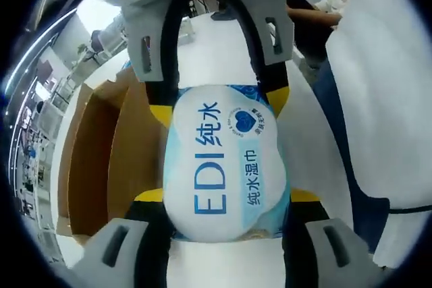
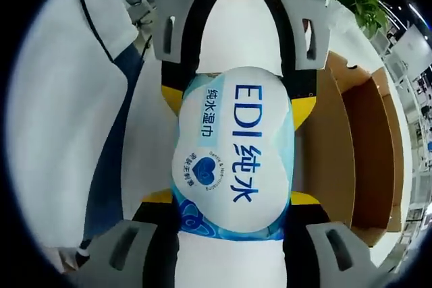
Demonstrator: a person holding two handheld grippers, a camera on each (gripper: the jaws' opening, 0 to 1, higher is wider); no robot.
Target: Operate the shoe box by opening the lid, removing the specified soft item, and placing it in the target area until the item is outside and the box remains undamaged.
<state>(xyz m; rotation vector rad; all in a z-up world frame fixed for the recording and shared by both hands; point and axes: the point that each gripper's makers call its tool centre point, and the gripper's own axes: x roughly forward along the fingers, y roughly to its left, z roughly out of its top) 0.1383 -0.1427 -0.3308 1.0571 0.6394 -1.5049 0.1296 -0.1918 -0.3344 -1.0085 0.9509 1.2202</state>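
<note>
Centre frame of the left gripper view: the wet wipes pack [image 1: 226, 163] is clamped at its near end by the left gripper [image 1: 226, 217] — the right gripper [image 1: 219, 99] grips its far end. Left of it stands the open shoe box [image 1: 101, 166] on the white desk [image 1: 223, 52].

Centre frame of the right gripper view: same pack [image 2: 233, 160], held at both ends — box [image 2: 358, 153] at right.

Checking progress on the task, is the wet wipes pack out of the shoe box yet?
Out. The wipes pack hangs between both grippers, above the white table, beside the open shoe box.
</note>
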